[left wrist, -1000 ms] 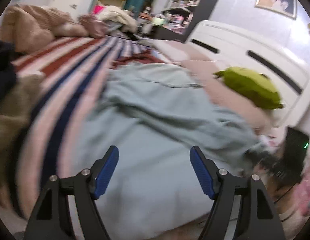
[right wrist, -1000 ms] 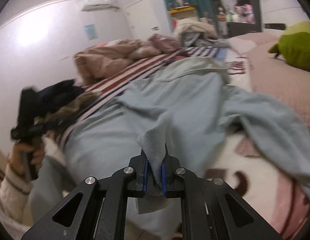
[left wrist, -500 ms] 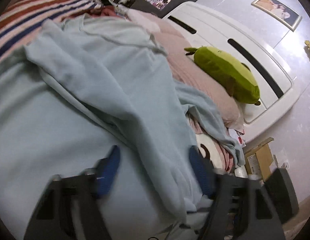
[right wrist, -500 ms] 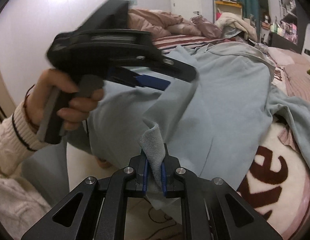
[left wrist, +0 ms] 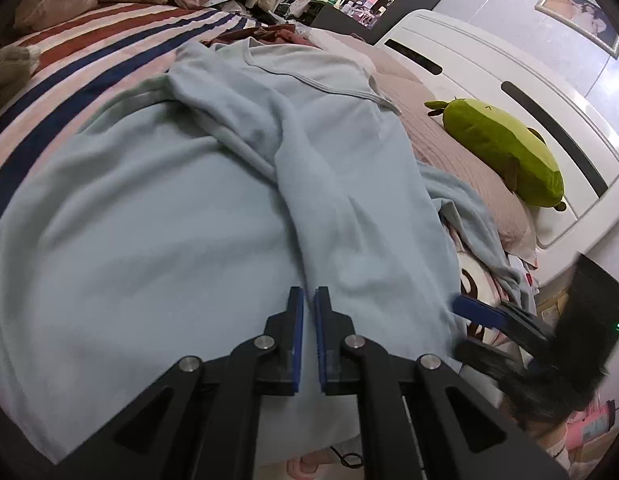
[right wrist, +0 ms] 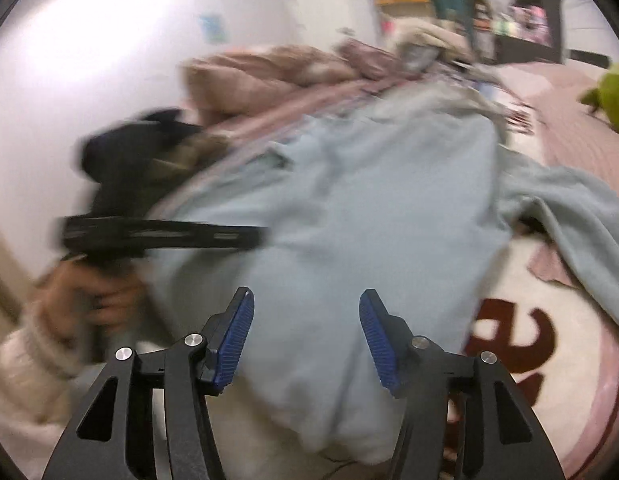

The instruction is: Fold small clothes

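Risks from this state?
1. The left gripper has its jaws nearly shut on the pale blue fleece top's fold; whether it grips cloth is unclear, so the fold may slip.
2. The right gripper is open above the hem, nothing held, so the fold may relax.
3. A loose sleeve trails beside the green plush toy and may snag.

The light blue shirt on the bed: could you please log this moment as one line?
left claw: shut on light blue shirt fold | right claw: open, empty, over shirt | shirt: side folded inward, on bed
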`<state>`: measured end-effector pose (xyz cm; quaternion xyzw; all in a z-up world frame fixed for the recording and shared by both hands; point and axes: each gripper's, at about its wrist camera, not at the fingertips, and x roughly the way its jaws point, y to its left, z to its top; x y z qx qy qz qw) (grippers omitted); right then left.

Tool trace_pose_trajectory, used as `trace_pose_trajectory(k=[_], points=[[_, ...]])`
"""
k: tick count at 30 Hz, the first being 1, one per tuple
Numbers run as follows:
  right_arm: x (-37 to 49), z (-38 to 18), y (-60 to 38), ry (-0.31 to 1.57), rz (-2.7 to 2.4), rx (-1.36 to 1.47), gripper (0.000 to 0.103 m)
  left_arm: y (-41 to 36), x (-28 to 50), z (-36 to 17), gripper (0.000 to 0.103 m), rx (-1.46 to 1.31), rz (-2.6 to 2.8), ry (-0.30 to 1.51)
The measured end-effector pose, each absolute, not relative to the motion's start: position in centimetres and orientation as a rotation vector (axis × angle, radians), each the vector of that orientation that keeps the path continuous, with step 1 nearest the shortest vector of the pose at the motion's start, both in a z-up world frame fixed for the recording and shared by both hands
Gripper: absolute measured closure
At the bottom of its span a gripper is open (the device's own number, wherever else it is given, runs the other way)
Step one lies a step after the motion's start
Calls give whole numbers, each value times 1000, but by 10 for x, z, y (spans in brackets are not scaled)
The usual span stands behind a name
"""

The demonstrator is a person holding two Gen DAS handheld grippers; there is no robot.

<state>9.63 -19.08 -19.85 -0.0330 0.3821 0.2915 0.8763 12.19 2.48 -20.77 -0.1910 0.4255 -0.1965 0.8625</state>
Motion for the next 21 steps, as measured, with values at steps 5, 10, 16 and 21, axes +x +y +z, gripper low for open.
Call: trace_pose_trajectory(k=[5, 10, 16, 21], points=[[95, -212, -165, 804, 603, -171, 71, 29, 115, -207, 101, -381, -435, 885], [86, -206, -158, 737, 502, -323, 101, 29, 112, -199, 82, -371, -485, 850], [102, -190, -187, 740, 383, -295, 103, 38, 113, -191, 79, -339, -459, 823], [91, -180, -174, 734, 564, -176, 89, 53, 111, -183, 65, -312, -399, 787]])
